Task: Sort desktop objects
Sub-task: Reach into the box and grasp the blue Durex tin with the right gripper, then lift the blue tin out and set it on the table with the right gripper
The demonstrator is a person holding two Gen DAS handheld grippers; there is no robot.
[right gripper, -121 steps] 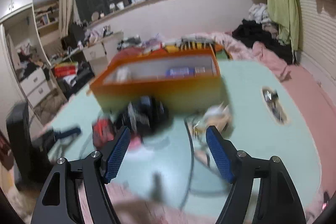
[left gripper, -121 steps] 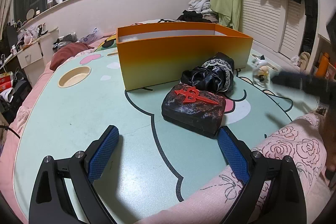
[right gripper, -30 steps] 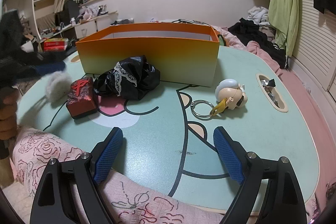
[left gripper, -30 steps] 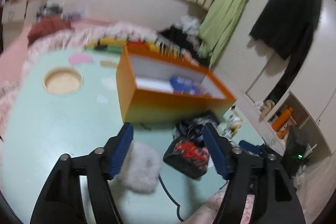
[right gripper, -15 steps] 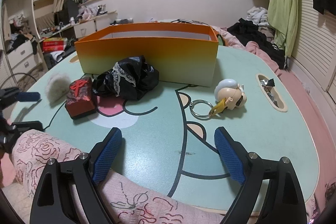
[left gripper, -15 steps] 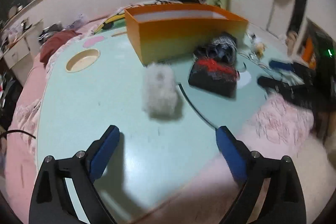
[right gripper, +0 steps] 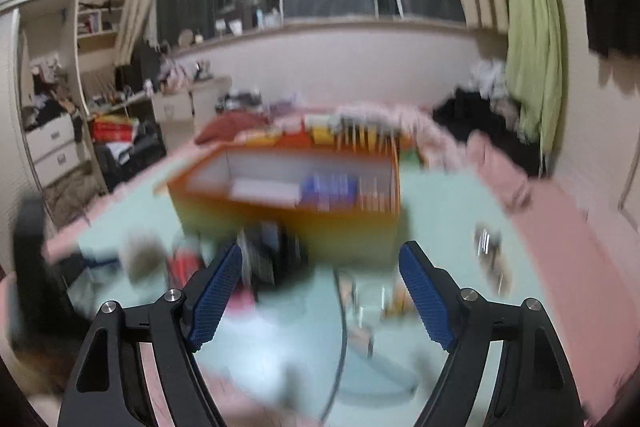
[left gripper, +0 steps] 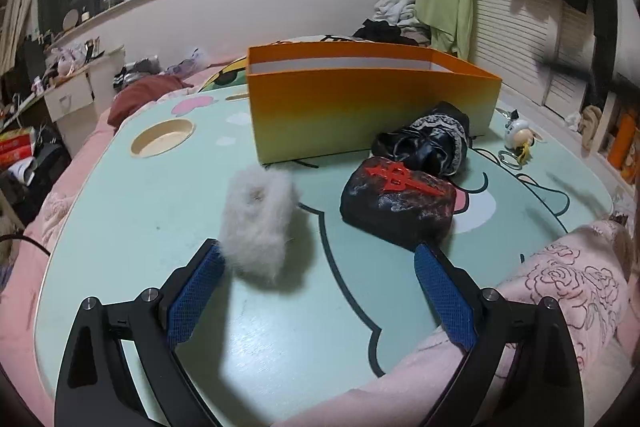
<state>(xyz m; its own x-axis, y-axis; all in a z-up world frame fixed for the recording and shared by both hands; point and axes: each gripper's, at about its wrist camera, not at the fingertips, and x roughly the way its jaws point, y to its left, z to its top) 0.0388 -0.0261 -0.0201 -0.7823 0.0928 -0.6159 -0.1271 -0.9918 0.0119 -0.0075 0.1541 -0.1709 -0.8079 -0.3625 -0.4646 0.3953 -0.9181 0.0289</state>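
A fluffy white pad (left gripper: pixel 258 223) lies loose on the mint table (left gripper: pixel 120 227), just past the left fingertip of my left gripper (left gripper: pixel 318 259), which is open and holds nothing. To its right sit a black box with a red symbol (left gripper: pixel 398 203), a black lace cloth (left gripper: pixel 430 143) and a doll-head keyring (left gripper: pixel 518 135). Behind them stands the orange box (left gripper: pixel 360 111). The right wrist view is blurred. My right gripper (right gripper: pixel 320 255) hangs above the table with its jaws closing and nothing between them. It faces the orange box (right gripper: pixel 288 215), which holds a blue item (right gripper: pixel 328 191).
A round cup hole (left gripper: pixel 162 143) is sunk in the table at the far left. A pink rose-patterned quilt (left gripper: pixel 560 279) covers the near right edge. Beyond the table are pink bedding, drawers and clutter.
The fluffy pad, up between my left fingers a second ago, now lies on the table, and the left jaws stand wider. The right gripper has risen, its view blurred, its jaws narrower.
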